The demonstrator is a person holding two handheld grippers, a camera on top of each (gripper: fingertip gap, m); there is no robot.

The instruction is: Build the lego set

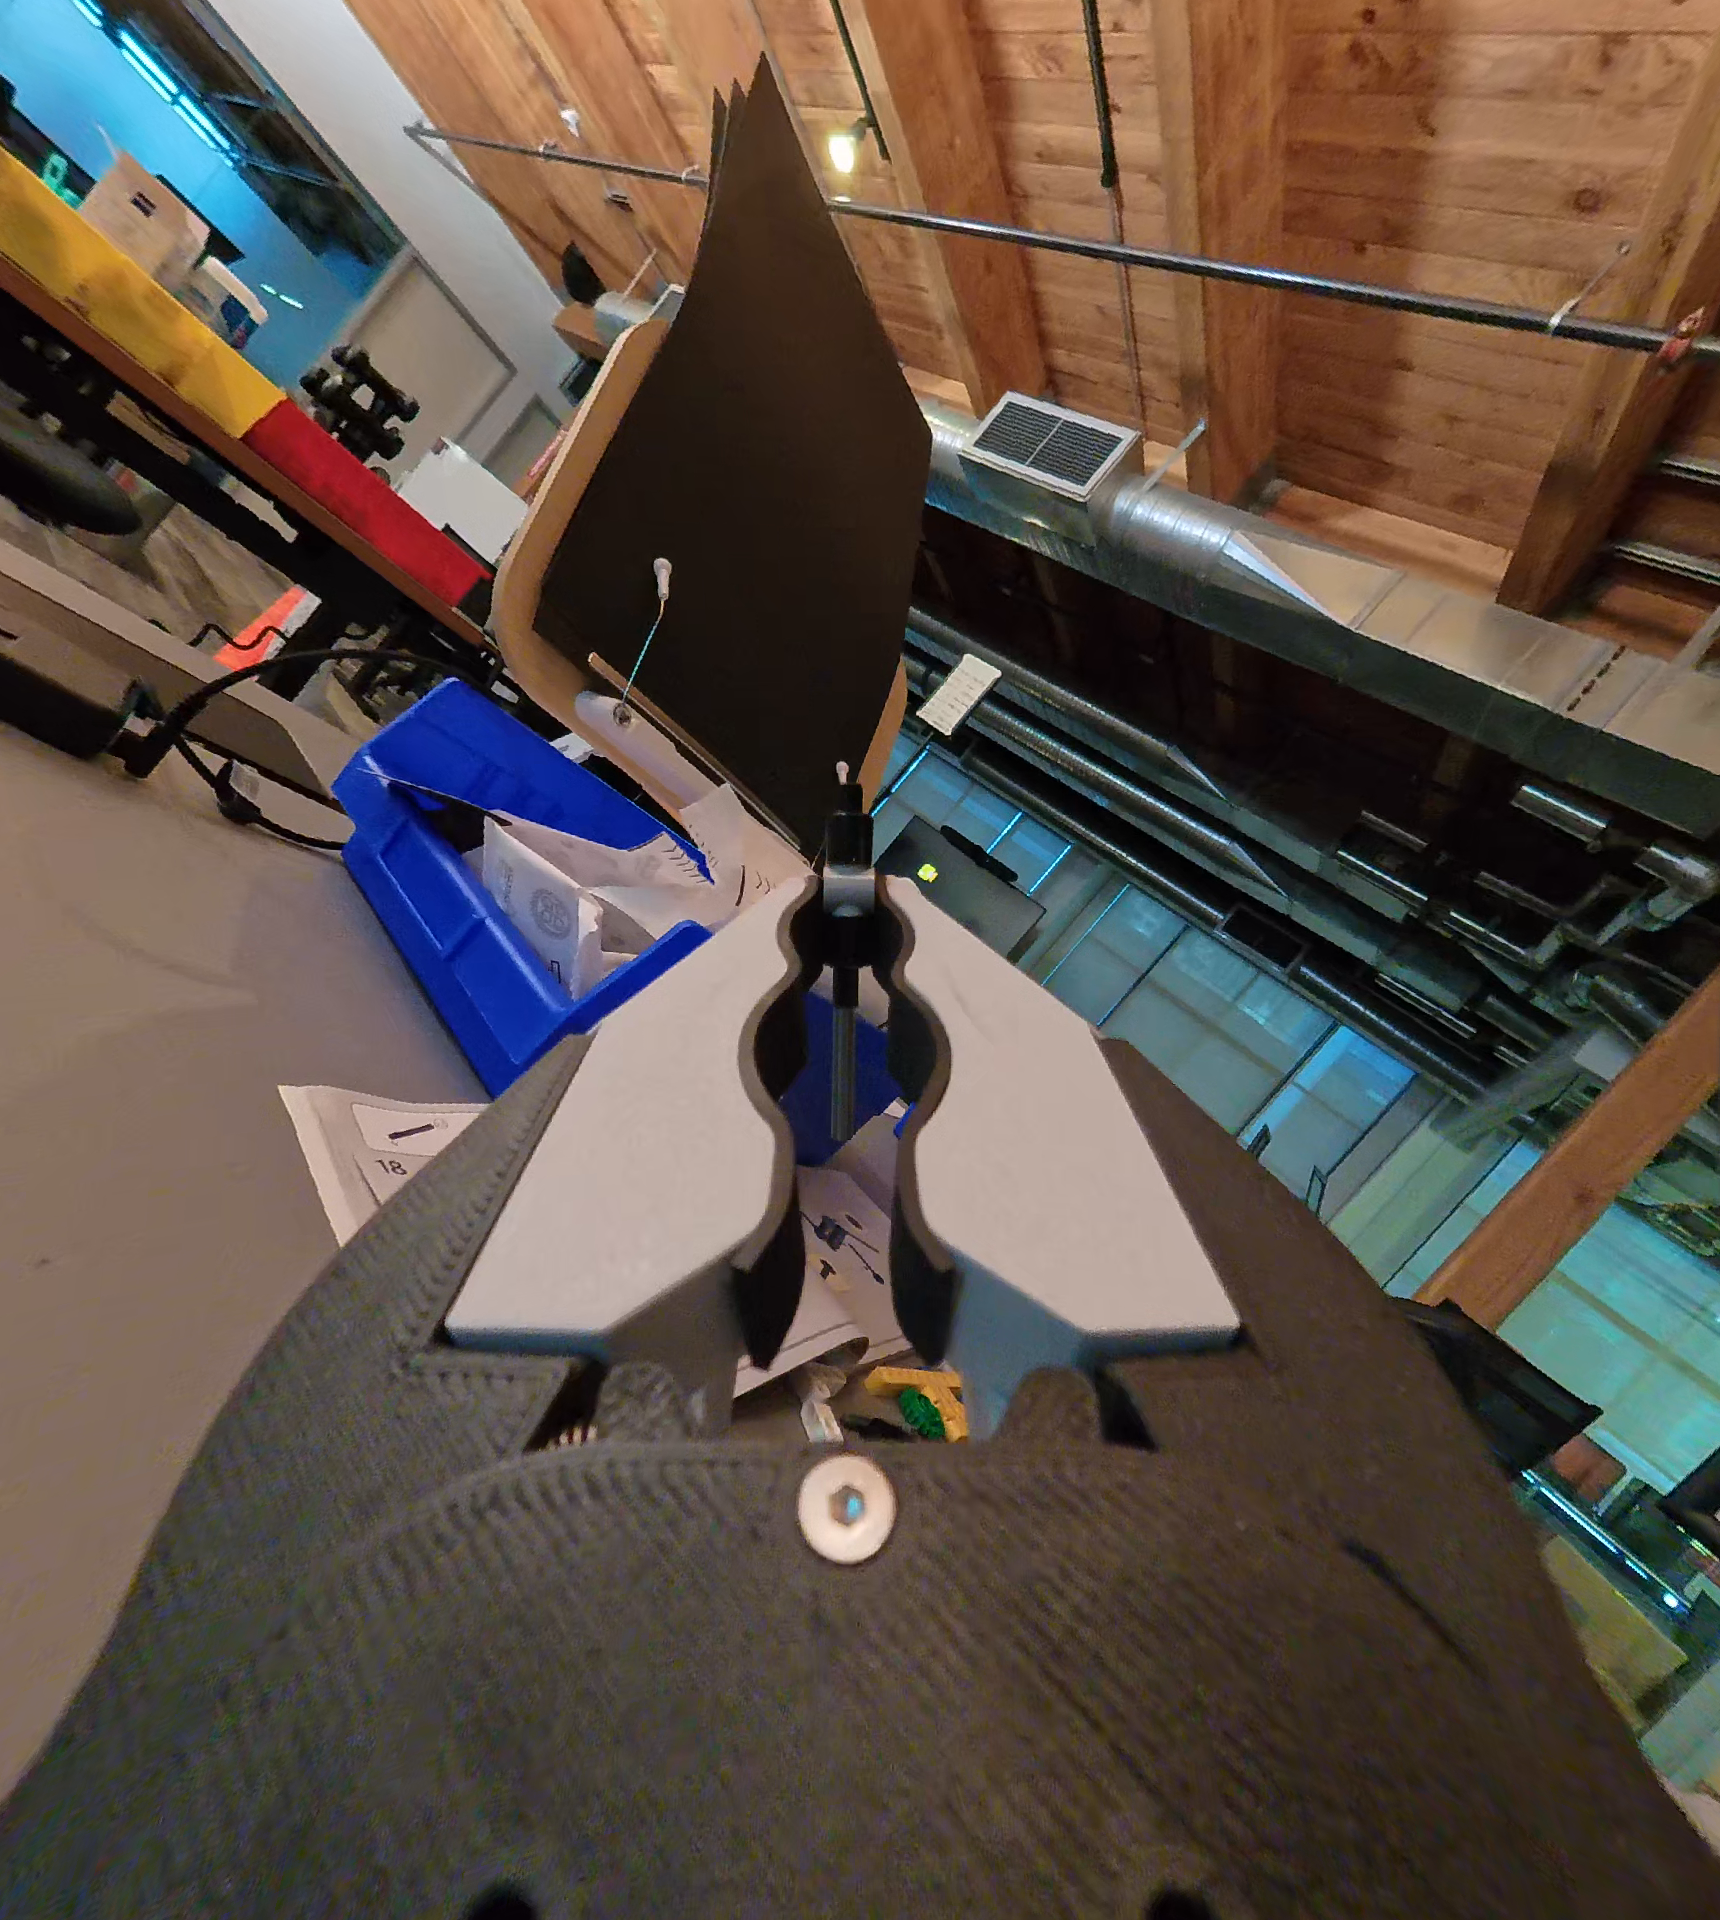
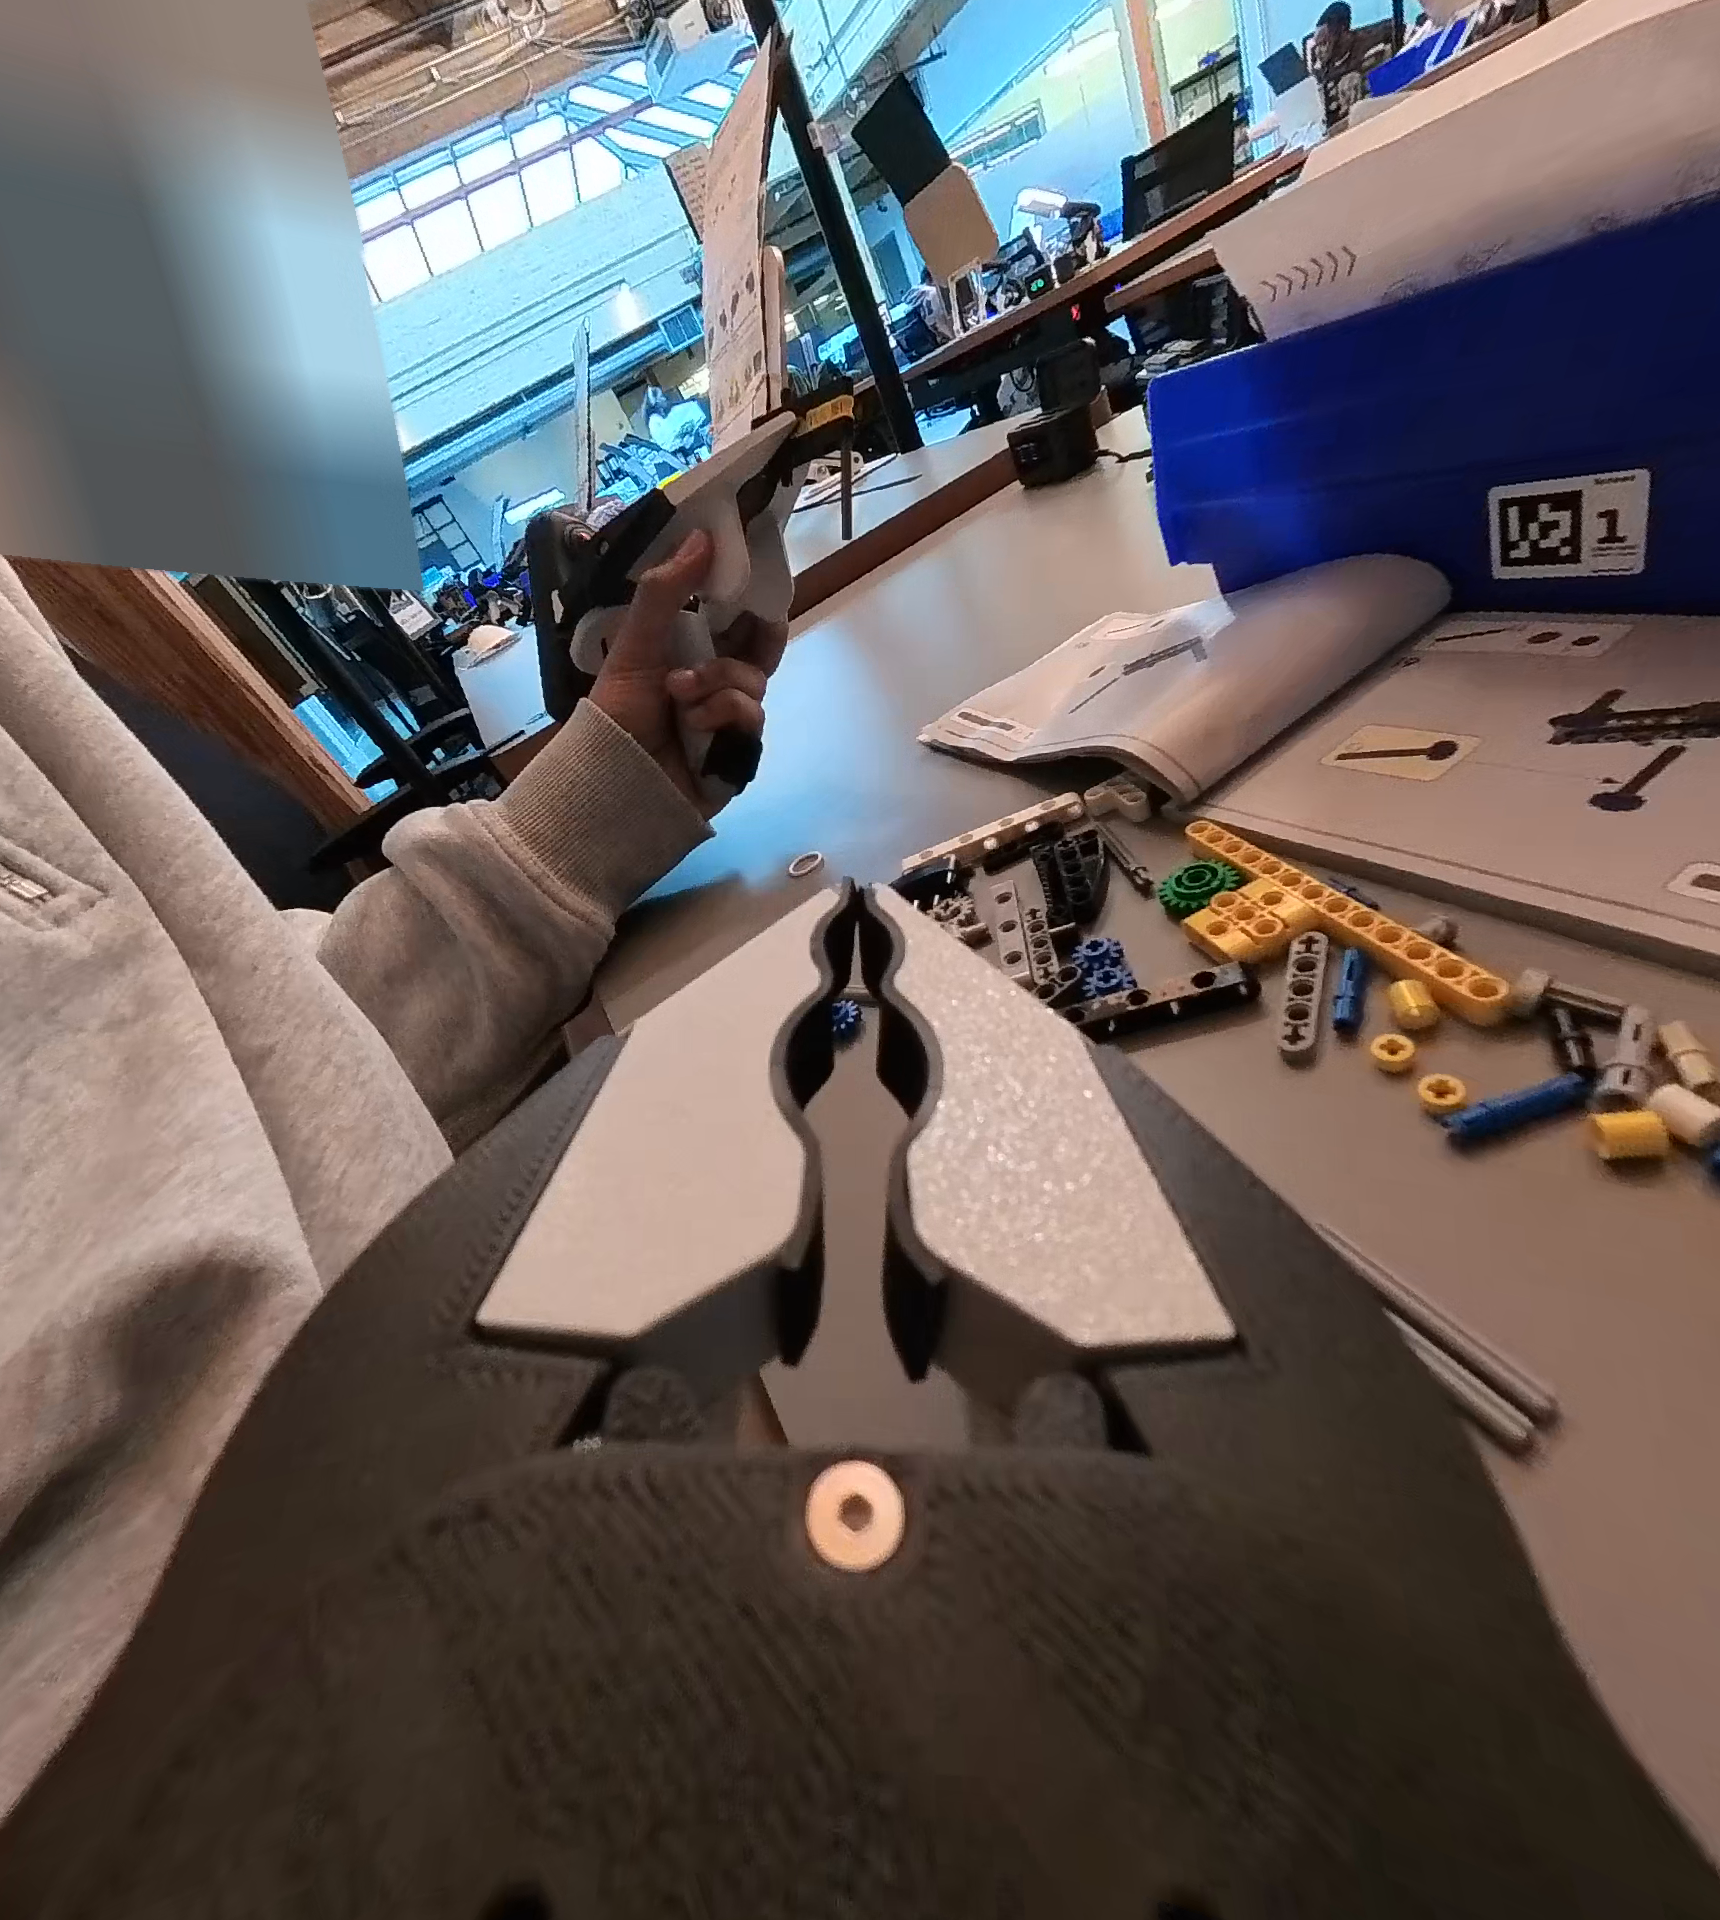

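Left wrist view: the left gripper (image 1: 843, 914) is lifted off the grey table (image 1: 108, 1039), its jaws pinched on a thin black axle piece (image 1: 843, 1029) that stands upright between the tips.

Right wrist view alone shows the loose parts — one yellow beam (image 2: 1355, 925), one green gear (image 2: 1194, 888) — beside the open instruction booklet (image 2: 1562, 790). One blue bin (image 2: 1458, 416) shows in both. The right gripper (image 2: 861, 894) hangs low over the table, tips together and empty.

Two wrist views, shared blue bin (image 1: 482, 935) (image 2: 1458, 436).
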